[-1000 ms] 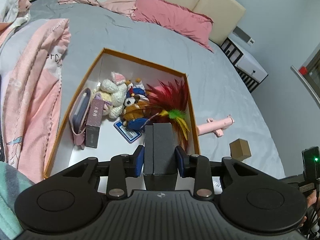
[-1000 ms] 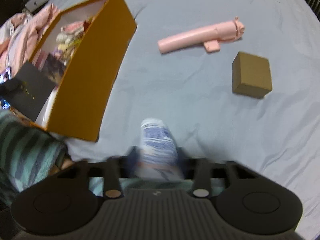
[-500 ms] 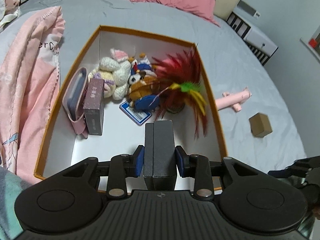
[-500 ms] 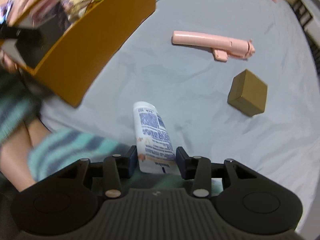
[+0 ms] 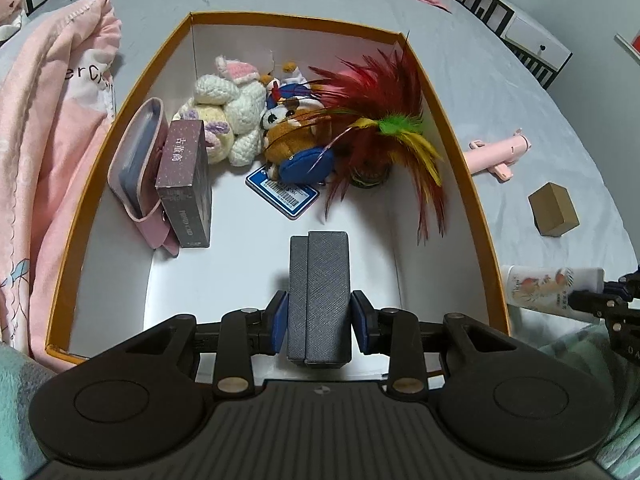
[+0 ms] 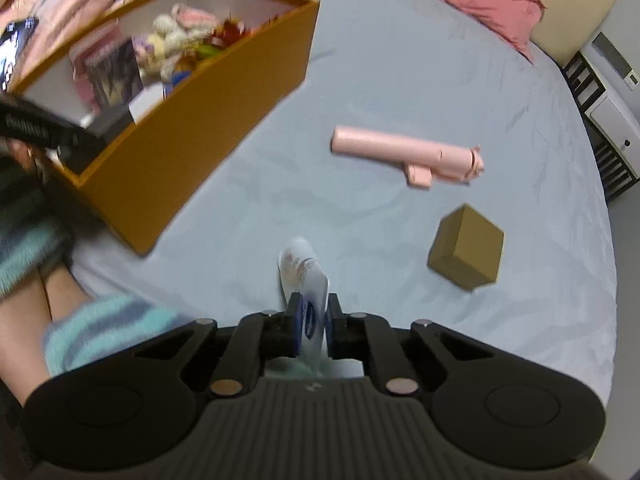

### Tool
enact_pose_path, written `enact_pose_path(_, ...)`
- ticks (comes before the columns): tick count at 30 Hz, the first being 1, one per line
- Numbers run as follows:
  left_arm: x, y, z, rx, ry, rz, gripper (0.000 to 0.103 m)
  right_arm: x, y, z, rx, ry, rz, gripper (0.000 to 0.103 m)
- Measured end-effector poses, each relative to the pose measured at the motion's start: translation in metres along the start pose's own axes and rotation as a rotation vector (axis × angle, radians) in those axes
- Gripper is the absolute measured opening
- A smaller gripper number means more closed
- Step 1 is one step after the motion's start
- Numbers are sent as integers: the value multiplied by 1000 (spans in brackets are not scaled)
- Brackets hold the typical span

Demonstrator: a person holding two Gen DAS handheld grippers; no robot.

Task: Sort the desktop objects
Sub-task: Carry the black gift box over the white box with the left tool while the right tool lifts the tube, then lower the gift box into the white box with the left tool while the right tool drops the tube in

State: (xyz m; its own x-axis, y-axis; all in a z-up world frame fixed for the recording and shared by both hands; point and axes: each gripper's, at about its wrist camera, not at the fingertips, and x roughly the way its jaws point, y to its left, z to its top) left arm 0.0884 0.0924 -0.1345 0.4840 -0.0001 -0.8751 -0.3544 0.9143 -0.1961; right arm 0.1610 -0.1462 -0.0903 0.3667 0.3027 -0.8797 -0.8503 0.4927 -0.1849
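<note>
My left gripper point(image 5: 319, 318) is shut on a dark grey textured case point(image 5: 320, 280) and holds it low over the near, bare part of the floor inside the orange box point(image 5: 452, 128). The box holds plush toys point(image 5: 236, 128), a red feather toy point(image 5: 380, 96), a maroon carton point(image 5: 186, 184) and a pink pouch point(image 5: 136, 160). Right of the box, my right gripper point(image 6: 315, 320) has its jaws closing on the flat end of a white tube point(image 6: 304, 276); the pads press on it. The tube point(image 5: 548, 284) points toward the box wall point(image 6: 200, 120).
A pink stick point(image 6: 404, 152) and a small brown carton point(image 6: 466, 248) lie on the grey bedsheet point(image 6: 400, 60) right of the box. A pink blanket point(image 5: 48, 120) borders the box's left side. A person's leg and striped sleeve point(image 6: 100, 320) are at the near left.
The left gripper has sunk into the box with the grey case. The right gripper rolled and narrowed onto the tube's flat end, so the tube now stands edge-on between the pads.
</note>
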Motion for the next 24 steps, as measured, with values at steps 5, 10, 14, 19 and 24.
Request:
enact_pose_path(5, 6, 1, 3, -16, 17, -3, 38, 0, -1, 8, 57, -55, 12, 8)
enact_pose_path(10, 6, 0, 2, -12, -5, 9, 37, -11, -6, 17, 127, -103, 15, 6)
enact_pose_path(14, -8, 2, 3, -1, -58, 18, 37, -36, -15, 27, 225, -169, 65, 6)
enact_pose_path(19, -29, 7, 12, 7, -118, 12, 37, -73, -15, 47, 298, -283, 134, 6)
enact_pose_path(24, -44, 17, 26, 11, -163, -8, 37, -97, 4, 77, 297, -388, 220, 6)
